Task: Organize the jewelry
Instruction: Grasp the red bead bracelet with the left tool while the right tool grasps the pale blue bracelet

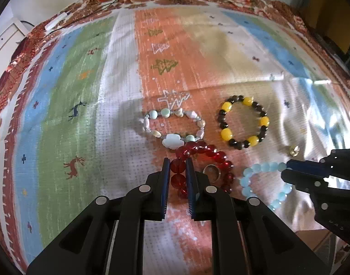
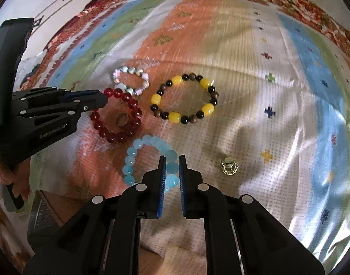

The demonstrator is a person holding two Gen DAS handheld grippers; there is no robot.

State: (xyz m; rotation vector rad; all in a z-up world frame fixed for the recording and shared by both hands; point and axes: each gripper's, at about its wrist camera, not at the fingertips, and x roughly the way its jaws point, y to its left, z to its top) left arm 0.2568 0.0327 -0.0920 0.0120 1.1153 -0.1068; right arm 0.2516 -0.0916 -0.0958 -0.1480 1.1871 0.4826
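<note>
My left gripper [image 1: 177, 163] is shut on the red bead bracelet [image 1: 217, 157], whose beads sit between its blue pads; it also shows in the right wrist view [image 2: 99, 99]. My right gripper [image 2: 172, 160] is shut on the light blue bead bracelet [image 2: 138, 151], also seen in the left wrist view [image 1: 285, 170]. A ring [image 1: 212, 171] lies inside the red bracelet's loop. A pastel shell bracelet [image 1: 172, 123] and a yellow-and-black bracelet [image 1: 243, 121] lie farther back on the cloth.
A small gold charm [image 2: 230, 166] lies right of my right gripper. The striped patterned cloth [image 1: 83, 114] under a clear plastic cover spans the table. Its near edge [image 2: 67, 190] is by my left hand, with a brown box below.
</note>
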